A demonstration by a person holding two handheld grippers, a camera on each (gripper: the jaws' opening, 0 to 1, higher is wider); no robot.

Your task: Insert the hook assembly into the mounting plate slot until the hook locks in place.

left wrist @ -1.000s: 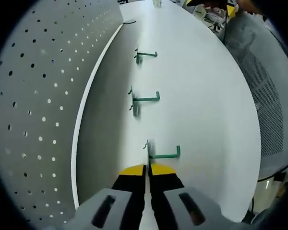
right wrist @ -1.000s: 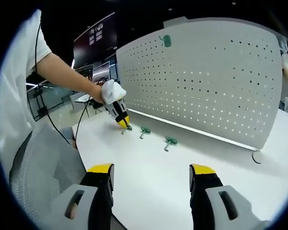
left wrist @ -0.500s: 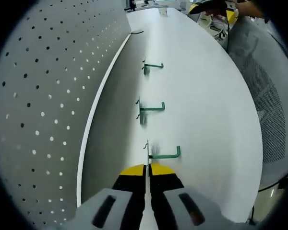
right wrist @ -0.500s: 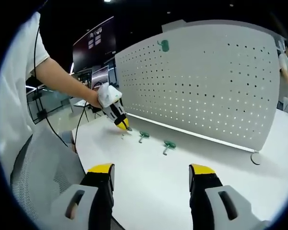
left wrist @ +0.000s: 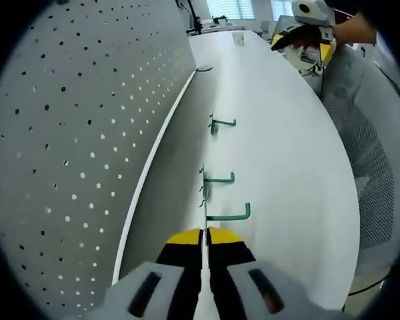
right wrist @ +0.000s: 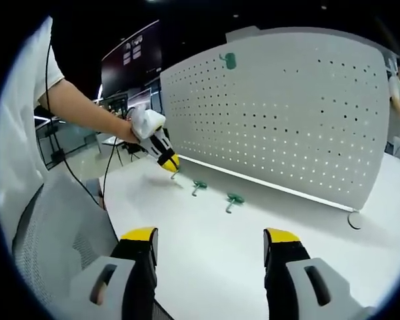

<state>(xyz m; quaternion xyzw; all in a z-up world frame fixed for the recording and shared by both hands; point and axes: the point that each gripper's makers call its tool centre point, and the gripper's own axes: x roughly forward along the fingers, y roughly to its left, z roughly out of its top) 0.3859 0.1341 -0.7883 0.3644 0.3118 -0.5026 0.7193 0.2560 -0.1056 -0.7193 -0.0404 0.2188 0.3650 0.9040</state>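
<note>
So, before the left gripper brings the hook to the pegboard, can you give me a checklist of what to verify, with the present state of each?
1. Left gripper shut on the held hook: ok, jaws together on its wire end.
2. Held hook lifted off the table: ok in the right gripper view.
3. Pegboard holes free ahead: ok, many open holes.
4. Two spare hooks out of the path: ok, lying on the table.
5. Right gripper out of the way: ok, open and far back.
6. Hook prongs aligned with the holes: cannot tell.
</note>
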